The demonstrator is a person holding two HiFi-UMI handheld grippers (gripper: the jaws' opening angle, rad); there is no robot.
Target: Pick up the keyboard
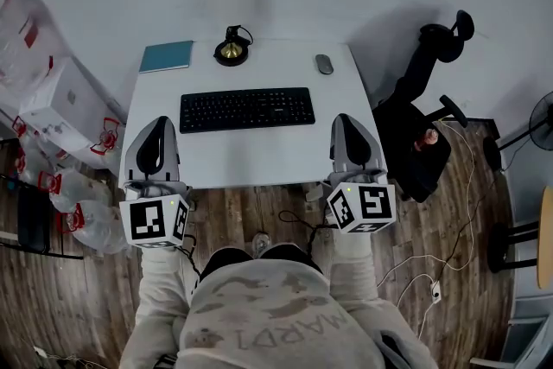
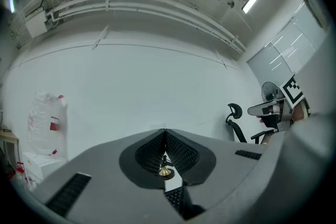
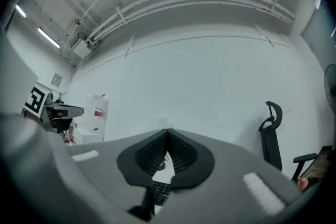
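A black keyboard (image 1: 247,109) lies flat across the middle of the white desk (image 1: 251,155). My left gripper (image 1: 157,127) is shut and empty, over the desk's near left part, apart from the keyboard's left end. My right gripper (image 1: 345,124) is shut and empty too, off the keyboard's right end. In the left gripper view the closed jaws (image 2: 166,134) leave a slit showing keyboard keys (image 2: 174,195) and a small brass stand (image 2: 166,170). In the right gripper view the closed jaws (image 3: 168,135) show keyboard keys (image 3: 161,190) below.
A teal notebook (image 1: 167,56), a brass stand on a black base (image 1: 231,51) and a grey mouse (image 1: 324,64) sit along the desk's far edge. A black office chair (image 1: 423,125) stands right of the desk. Boxes and plastic bags (image 1: 52,125) crowd the left. Cables run across the wooden floor (image 1: 432,264).
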